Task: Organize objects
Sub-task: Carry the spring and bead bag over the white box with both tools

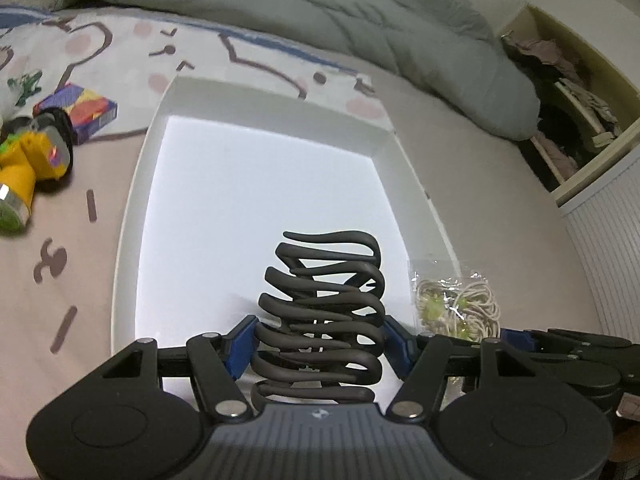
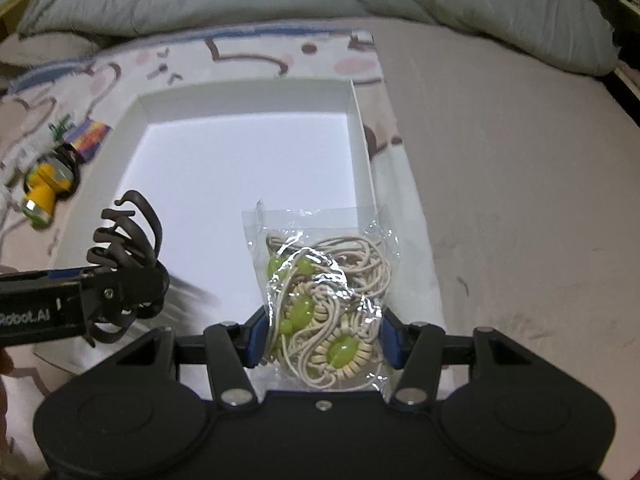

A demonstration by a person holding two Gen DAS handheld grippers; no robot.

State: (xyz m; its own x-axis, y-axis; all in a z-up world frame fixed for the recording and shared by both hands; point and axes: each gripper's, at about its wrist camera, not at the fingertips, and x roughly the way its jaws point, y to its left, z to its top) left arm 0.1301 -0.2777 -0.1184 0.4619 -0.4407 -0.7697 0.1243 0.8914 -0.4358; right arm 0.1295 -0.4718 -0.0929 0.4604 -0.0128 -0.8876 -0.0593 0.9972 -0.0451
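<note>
Left tongs [image 1: 320, 354] are pinching a black hair claw [image 1: 326, 312]; right tongs [image 2: 322, 338] are pinching a bagged bead cord [image 2: 326, 300], both low-centre over the white box [image 2: 356, 128].

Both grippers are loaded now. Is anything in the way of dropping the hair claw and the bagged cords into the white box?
Nothing visible. The left gripper holds the black hair claw over the white box, whose floor looks bare; the right gripper holds the bagged cords over its near right edge.
</note>
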